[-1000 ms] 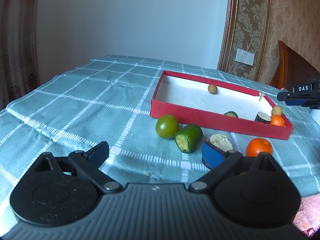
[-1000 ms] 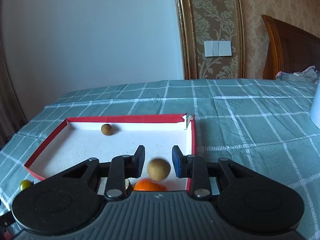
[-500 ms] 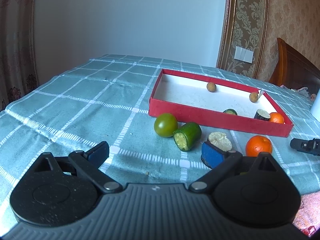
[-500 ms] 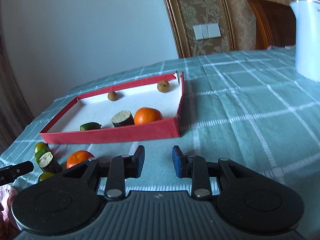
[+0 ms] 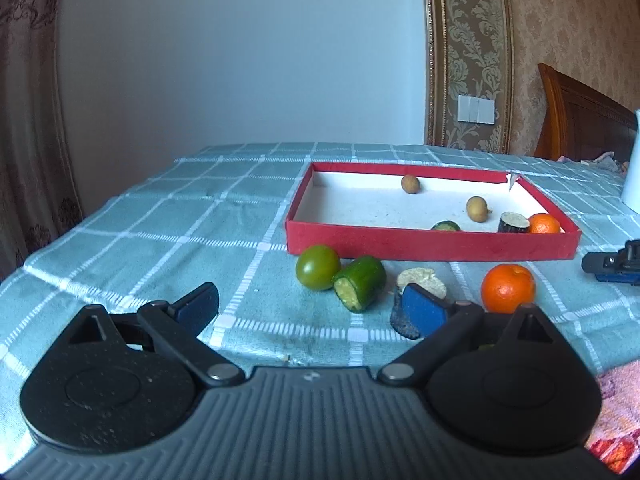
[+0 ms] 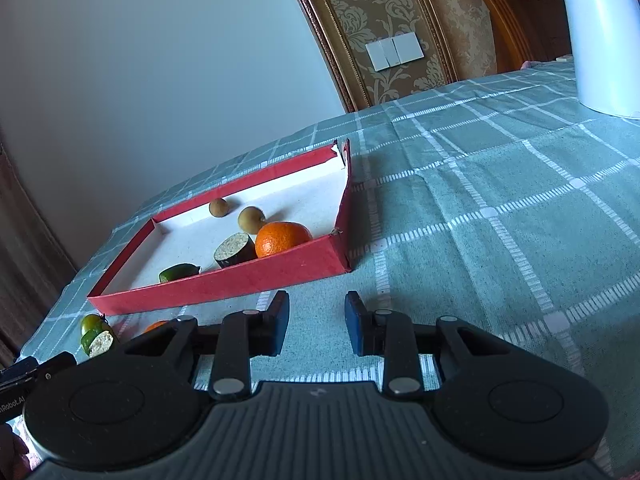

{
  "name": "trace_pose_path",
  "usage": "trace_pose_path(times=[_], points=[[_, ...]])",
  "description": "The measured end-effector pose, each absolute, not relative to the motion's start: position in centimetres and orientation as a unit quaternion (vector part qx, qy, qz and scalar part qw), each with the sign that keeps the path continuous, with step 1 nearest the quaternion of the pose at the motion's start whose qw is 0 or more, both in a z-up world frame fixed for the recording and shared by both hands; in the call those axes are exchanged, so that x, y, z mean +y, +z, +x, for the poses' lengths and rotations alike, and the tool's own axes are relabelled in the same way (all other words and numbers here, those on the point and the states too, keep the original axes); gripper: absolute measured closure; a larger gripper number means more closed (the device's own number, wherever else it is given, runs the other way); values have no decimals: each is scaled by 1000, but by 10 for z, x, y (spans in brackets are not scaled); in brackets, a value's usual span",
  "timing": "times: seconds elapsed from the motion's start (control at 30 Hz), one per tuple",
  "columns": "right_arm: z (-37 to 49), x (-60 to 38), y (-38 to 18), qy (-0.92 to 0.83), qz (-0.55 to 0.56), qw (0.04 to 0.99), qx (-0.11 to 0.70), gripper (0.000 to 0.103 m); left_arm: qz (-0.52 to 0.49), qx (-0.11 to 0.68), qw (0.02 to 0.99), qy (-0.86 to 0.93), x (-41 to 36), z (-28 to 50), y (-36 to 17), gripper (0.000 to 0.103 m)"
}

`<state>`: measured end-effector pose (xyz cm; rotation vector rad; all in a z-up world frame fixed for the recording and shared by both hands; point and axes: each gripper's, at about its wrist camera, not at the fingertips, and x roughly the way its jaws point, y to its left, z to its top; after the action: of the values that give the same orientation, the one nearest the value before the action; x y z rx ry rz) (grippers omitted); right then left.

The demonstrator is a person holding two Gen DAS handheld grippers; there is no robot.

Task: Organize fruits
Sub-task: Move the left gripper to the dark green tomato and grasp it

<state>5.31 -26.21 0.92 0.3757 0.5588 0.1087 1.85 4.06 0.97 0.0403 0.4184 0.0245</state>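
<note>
A red box (image 5: 432,244) with a white floor holds two longans (image 5: 410,183) (image 5: 477,209), a cucumber piece (image 5: 446,225), an eggplant piece (image 5: 513,222) and an orange (image 5: 543,224). In front of it on the cloth lie a green tomato (image 5: 318,267), a cut cucumber (image 5: 360,289), an eggplant slice (image 5: 422,278) and another orange (image 5: 508,288). My left gripper (image 5: 310,310) is open and low before these, its right finger partly covering the eggplant slice. My right gripper (image 6: 314,322) is shut, holding nothing, just outside the box's near corner (image 6: 340,256).
A white kettle (image 6: 604,36) stands far right on the checked green tablecloth (image 6: 500,208). A wooden chair back (image 5: 580,116) is behind the table. Pink patterned fabric (image 5: 616,408) shows at the lower right edge. Curtains hang at the left.
My right gripper drew back from above the box and sank to the cloth beside its corner. The longan seen between its fingers now lies in the box. The left gripper rolled slightly.
</note>
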Motion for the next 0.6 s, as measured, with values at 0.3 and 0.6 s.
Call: trace_pose_path(times=[0.3, 0.6], points=[[52, -264, 9, 57, 190, 942, 271, 74, 45, 214, 974, -53, -5, 7, 18, 10], [52, -266, 9, 62, 196, 941, 269, 74, 38, 266, 961, -68, -20, 20, 7, 31]])
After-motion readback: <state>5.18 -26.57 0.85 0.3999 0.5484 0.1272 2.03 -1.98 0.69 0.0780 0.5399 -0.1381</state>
